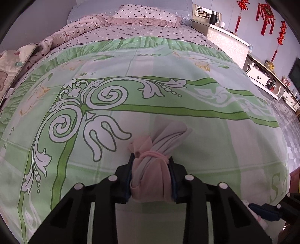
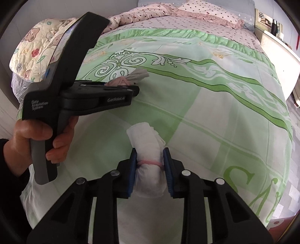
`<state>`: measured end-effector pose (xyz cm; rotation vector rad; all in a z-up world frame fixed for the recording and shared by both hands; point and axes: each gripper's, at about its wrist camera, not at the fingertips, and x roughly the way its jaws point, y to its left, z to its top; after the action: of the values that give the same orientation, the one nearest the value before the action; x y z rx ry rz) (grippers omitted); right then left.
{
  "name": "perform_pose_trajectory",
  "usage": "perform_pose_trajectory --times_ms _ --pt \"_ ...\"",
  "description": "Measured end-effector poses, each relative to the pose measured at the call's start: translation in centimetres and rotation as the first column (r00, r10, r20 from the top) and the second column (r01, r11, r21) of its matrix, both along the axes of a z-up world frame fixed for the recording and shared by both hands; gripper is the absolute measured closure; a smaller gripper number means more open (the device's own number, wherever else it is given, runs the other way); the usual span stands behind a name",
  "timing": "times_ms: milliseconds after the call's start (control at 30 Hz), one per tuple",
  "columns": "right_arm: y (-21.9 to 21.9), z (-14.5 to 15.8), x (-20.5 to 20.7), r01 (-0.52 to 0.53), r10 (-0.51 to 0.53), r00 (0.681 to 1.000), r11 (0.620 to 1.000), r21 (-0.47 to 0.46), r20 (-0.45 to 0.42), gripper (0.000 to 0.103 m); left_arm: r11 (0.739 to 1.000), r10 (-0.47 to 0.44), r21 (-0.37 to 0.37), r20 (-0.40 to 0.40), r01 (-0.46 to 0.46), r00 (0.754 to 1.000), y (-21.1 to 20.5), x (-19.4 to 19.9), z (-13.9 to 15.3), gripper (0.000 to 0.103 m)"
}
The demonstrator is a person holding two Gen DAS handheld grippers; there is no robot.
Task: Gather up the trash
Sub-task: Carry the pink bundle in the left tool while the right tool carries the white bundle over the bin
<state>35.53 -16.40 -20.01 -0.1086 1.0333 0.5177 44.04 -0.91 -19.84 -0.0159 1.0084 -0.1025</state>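
Note:
My left gripper [image 1: 151,165] is shut on a pink and grey cloth bundle [image 1: 153,169] tied with a pink band, held just above the green patterned bedspread [image 1: 131,90]. It also shows in the right wrist view [image 2: 131,88], with the bundle [image 2: 129,78] sticking out past its fingers. My right gripper [image 2: 150,159] is shut on a white rolled bundle [image 2: 149,165] bound with a pink band, over the near part of the bed [image 2: 206,112]. The right gripper's blue pad shows at the lower right of the left wrist view [image 1: 266,210].
Pink dotted pillows [image 1: 144,15] and a rumpled duvet [image 1: 71,33] lie at the head of the bed. A quilted floral blanket [image 2: 35,50] is at the left side. White cabinets [image 1: 228,43] run along the right wall, with tiled floor [image 1: 292,131] beside the bed.

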Motion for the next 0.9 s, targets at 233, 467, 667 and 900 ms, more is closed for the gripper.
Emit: perform_pose_trajectory --times_ms 233,467,667,900 --pt "-1.9 2.9 -1.6 0.039 -0.040 0.999 0.999 0.031 0.025 0.078 1.000 0.011 -0.011 0.043 -0.010 0.999 0.6 -2.3 2.4 0.075" --pt "-6.9 7.3 -5.6 0.131 -0.137 0.986 0.989 0.064 0.093 0.078 1.000 -0.014 -0.019 0.143 0.017 0.990 -0.7 -7.8 8.0 0.075" --pt "-12.5 11.7 -9.8 0.232 -0.247 0.956 0.967 0.108 0.161 0.078 0.995 -0.058 -0.073 0.203 0.074 0.977 -3.9 -12.8 12.6 0.075" --pt "-19.8 15.5 -14.0 0.359 -0.388 0.898 0.919 0.165 0.208 0.078 0.975 -0.167 -0.106 0.222 0.194 0.961 -10.6 -16.9 15.7 0.075"
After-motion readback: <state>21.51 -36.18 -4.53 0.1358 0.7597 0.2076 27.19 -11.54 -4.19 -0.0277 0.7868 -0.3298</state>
